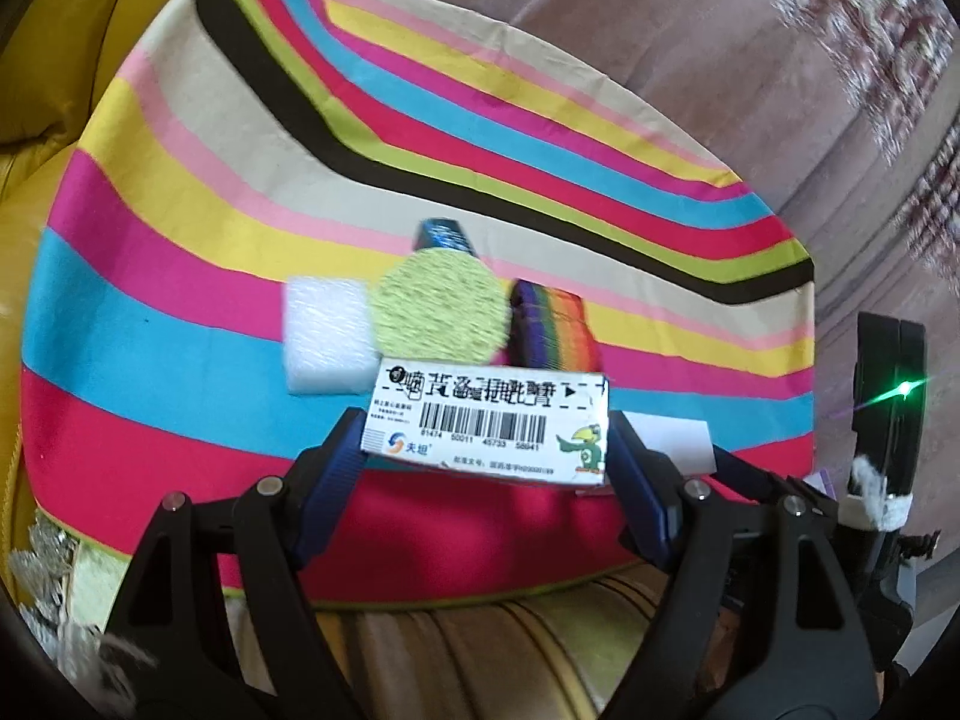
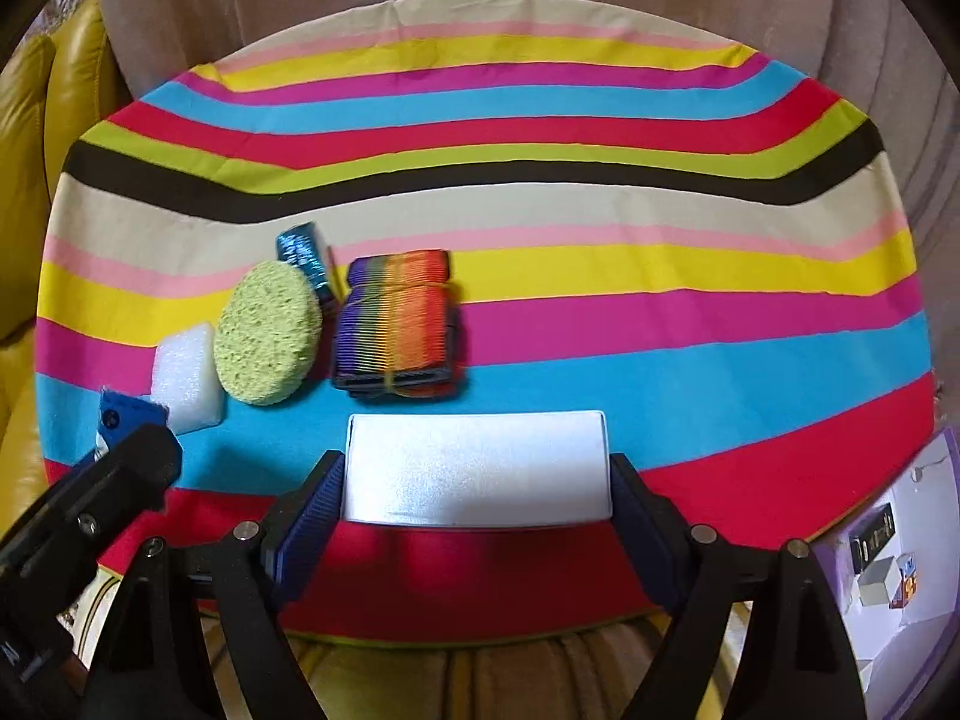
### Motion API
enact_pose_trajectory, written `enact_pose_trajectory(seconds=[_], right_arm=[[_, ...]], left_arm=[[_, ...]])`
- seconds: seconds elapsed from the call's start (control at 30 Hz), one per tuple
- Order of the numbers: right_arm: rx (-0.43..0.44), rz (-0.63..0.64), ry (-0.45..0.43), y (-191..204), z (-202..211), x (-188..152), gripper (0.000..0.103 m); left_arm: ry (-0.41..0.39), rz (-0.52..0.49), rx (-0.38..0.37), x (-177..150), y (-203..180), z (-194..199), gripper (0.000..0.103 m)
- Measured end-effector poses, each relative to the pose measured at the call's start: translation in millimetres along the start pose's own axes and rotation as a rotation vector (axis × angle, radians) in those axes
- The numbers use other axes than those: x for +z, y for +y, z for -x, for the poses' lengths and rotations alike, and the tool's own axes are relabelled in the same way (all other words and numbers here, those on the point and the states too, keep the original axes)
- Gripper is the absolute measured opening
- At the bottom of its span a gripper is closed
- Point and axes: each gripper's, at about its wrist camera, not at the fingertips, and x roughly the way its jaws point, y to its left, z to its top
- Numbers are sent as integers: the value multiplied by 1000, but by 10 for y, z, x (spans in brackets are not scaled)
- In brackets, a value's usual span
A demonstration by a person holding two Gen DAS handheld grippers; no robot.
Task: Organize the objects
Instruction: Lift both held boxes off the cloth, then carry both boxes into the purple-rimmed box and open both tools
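My left gripper (image 1: 486, 438) is shut on a small white barcode carton (image 1: 486, 420), held just above the striped cloth (image 1: 180, 330). My right gripper (image 2: 477, 480) is shut on a plain white box (image 2: 477, 471) near the front of the cloth (image 2: 660, 330). On the cloth lie a white foam block (image 1: 324, 336) (image 2: 189, 375), a round green sponge (image 1: 438, 306) (image 2: 267, 333), a blue shiny spool (image 1: 444, 237) (image 2: 303, 261) and a rainbow folded strap (image 1: 555, 324) (image 2: 396, 324). The left gripper shows at the left of the right wrist view (image 2: 129, 426).
A yellow leather sofa (image 2: 36, 138) lies left of the cloth. Pinkish upholstery (image 1: 660, 30) runs behind it. A purple-edged paper sheet (image 2: 900, 570) sits at the front right. The right gripper's body (image 1: 888, 396) stands at the right edge of the left wrist view.
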Motion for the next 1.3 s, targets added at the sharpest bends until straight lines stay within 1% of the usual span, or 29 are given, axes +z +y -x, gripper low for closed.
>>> enact_pose_trajectory(seconds=[0.33,0.67,1.03,1.3], right_arm=[[-31,-48,-55,-455,337,-172,85],[-63,-116,-90,-1020,618,-384,85],[-96,-221,-91,-1630,833,-655,85],[-142,-306,-86,-2042,962,-876,85]], left_arm=[[28,-76,-5,-100,-432,14,80],[62,-162,-37,-271,-979,-53,80],[100,-271,-81,-441,-1537,-129,80],[141,-348,-135,-608,-1972,-216,80]])
